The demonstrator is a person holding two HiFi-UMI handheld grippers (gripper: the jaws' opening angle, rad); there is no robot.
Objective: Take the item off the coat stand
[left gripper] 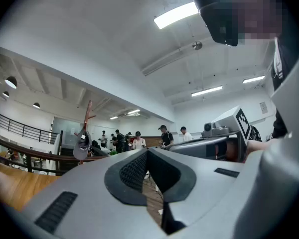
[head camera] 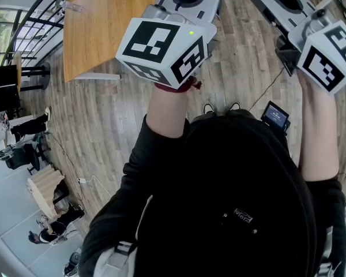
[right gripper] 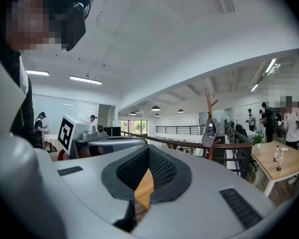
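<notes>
Your black top (head camera: 230, 201) fills the lower half of the head view, and both your forearms reach up from it over the wood floor (head camera: 115, 120). At the upper left a wooden table (head camera: 98, 22) stands just beside your left gripper (left gripper: 148, 151).

Your left gripper's jaws are together at the tips, with nothing between them. Far off to their left, beyond a dark railing (left gripper: 20, 153), the coat stand (left gripper: 88, 116) stands upright. The grey cap (left gripper: 82, 146) hangs on it, well apart from your tool. A group of people (left gripper: 138, 139) stands farther right in the background.

Your right gripper (right gripper: 148, 149) is likewise closed on nothing. From there you see the stand and the cap to the right of the jaws, behind the railing. Farther right is a pale table (right gripper: 269, 156) with small bottles (right gripper: 278, 161) on it.
</notes>
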